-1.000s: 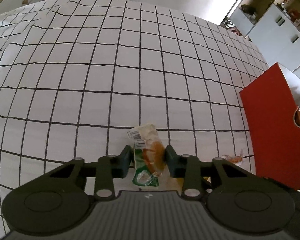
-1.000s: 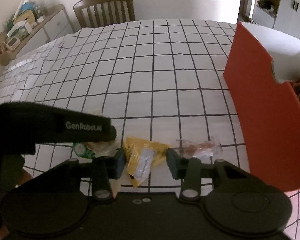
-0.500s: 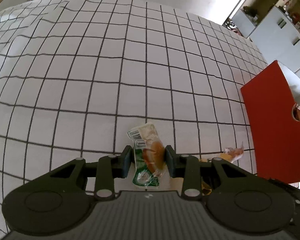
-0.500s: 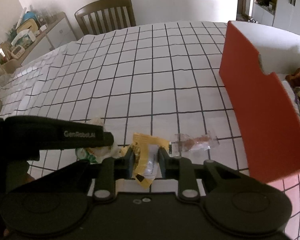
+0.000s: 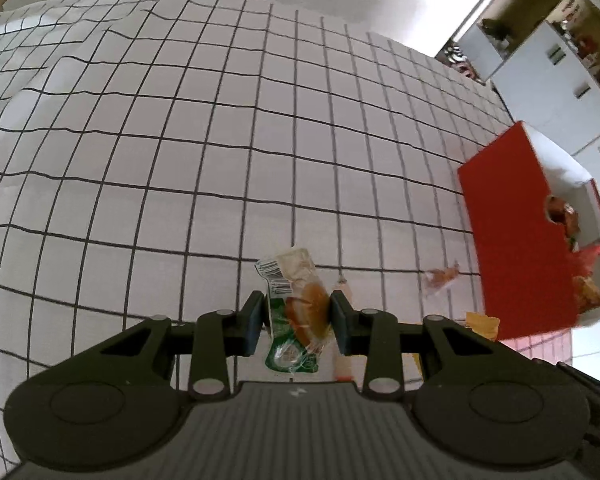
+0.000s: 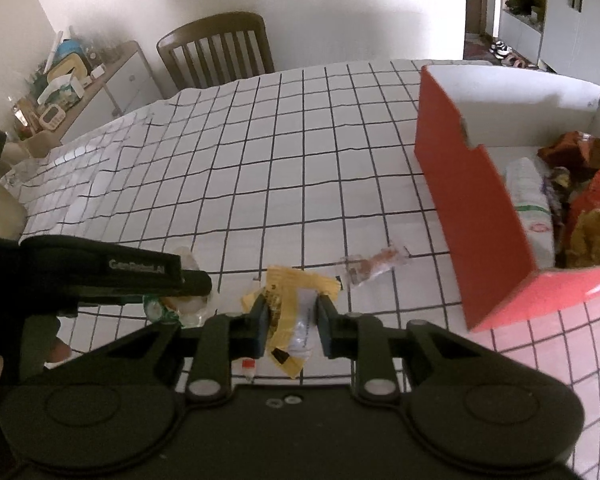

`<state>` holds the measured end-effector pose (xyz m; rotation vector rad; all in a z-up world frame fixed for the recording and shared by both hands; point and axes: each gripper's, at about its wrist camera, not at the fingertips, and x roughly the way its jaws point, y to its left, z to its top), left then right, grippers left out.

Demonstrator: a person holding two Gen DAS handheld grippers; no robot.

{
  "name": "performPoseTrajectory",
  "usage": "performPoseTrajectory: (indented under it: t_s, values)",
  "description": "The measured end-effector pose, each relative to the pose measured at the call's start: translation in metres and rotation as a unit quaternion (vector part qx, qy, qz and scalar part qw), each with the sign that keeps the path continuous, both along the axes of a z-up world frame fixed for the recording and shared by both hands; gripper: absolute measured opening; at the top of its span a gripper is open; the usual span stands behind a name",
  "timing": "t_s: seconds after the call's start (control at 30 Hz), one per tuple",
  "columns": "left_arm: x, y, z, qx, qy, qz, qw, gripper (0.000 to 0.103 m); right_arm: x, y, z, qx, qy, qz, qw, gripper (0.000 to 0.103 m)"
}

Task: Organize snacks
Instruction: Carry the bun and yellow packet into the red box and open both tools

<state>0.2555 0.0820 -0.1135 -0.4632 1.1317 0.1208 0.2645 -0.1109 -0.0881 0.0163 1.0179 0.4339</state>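
Note:
My left gripper is shut on a green and clear bun packet and holds it above the checked tablecloth. My right gripper is shut on a yellow snack packet, lifted off the cloth. The left gripper's side also shows in the right wrist view, just left of the right one. A small clear packet with a brown snack lies on the cloth between the grippers and the red box, which holds several snacks. The box also shows in the left wrist view.
A wooden chair stands at the table's far edge. A sideboard with clutter is at the back left. White cabinets stand at the back right. A small red-capped tube lies under the right gripper.
My right gripper closed on the yellow packet and lifted it. Both grippers have risen, and the red box interior has come into view. The left gripper kept its hold on the bun packet.

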Motion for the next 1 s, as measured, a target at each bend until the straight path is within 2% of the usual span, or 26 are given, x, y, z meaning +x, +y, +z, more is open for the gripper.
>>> performPoseTrajectory:
  t_s: [0.27, 0.63, 1.0]
  values:
    - [-0.019, -0.013, 0.031, -0.011, -0.020, -0.029, 0.9993, 0.035, -0.022, -0.021, 0.030, 0.002, -0.015, -0.010, 1.000, 0.024]
    - [-0.030, -0.045, 0.073, -0.004, -0.033, -0.073, 0.9968, 0.035, -0.044, -0.053, 0.072, 0.001, -0.040, -0.007, 0.999, 0.024]
    - [-0.012, -0.105, 0.114, 0.005, -0.063, -0.105, 0.9924, 0.035, -0.035, -0.106, 0.100, 0.004, -0.069, -0.001, 0.998, 0.024]
